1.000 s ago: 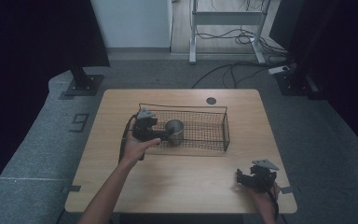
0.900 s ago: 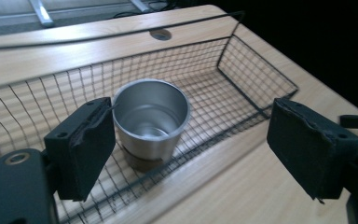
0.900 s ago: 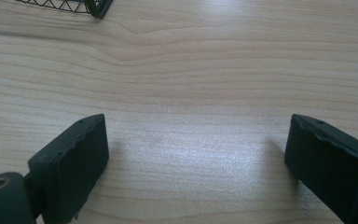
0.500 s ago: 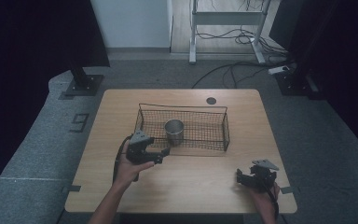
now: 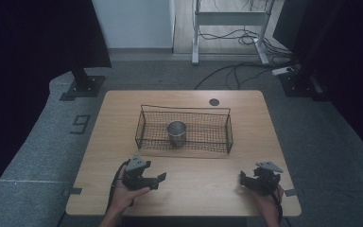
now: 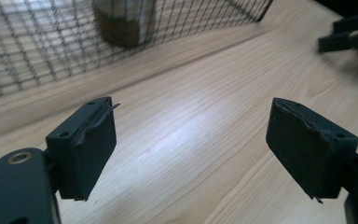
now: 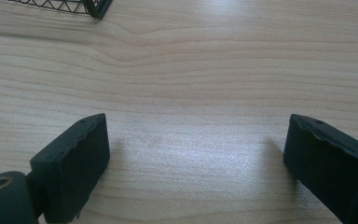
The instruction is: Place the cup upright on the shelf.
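A pale wooden desk carried one wire basket holding one metal cup. The left claw rested near the desk's front edge, well short of the basket, jaws wide apart and empty. The right claw, likewise spread and empty, sat at the front right.

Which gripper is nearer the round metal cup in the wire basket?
Left. The left gripper sits just in front of the black wire basket holding the round metal cup; the right gripper is farther off, toward the table's near right corner.
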Available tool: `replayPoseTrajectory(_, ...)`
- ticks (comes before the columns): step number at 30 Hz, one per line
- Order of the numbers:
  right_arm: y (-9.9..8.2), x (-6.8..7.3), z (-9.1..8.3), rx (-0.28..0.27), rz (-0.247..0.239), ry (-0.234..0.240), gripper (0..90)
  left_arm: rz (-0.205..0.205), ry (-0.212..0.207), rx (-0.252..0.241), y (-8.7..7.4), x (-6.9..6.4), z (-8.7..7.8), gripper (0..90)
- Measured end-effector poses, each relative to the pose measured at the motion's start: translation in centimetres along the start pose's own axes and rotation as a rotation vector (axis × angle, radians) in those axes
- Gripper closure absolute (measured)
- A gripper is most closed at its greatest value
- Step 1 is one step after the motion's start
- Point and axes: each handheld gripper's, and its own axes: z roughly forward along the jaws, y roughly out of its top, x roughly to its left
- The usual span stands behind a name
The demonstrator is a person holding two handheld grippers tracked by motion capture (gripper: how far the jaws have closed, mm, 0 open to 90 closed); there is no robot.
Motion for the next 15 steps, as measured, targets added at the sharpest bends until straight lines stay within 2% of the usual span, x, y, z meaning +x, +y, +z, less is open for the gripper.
replayPoseTrajectory(6,0.0,0.0,0.1,-0.003,0.0,-0.001,7.4,-0.015,0.005,0.018,-1.1,0.2,0.6,16.7)
replayPoseTrajectory(12,0.1,0.1,0.1,-0.004,0.001,-0.006,7.8,-0.017,0.003,0.027,-1.3,0.1,1.0,16.9)
replayPoseTrajectory(15,0.1,0.1,0.1,-0.004,0.002,-0.007,7.6,-0.032,-0.006,0.024,-1.4,0.2,1.1,16.9)
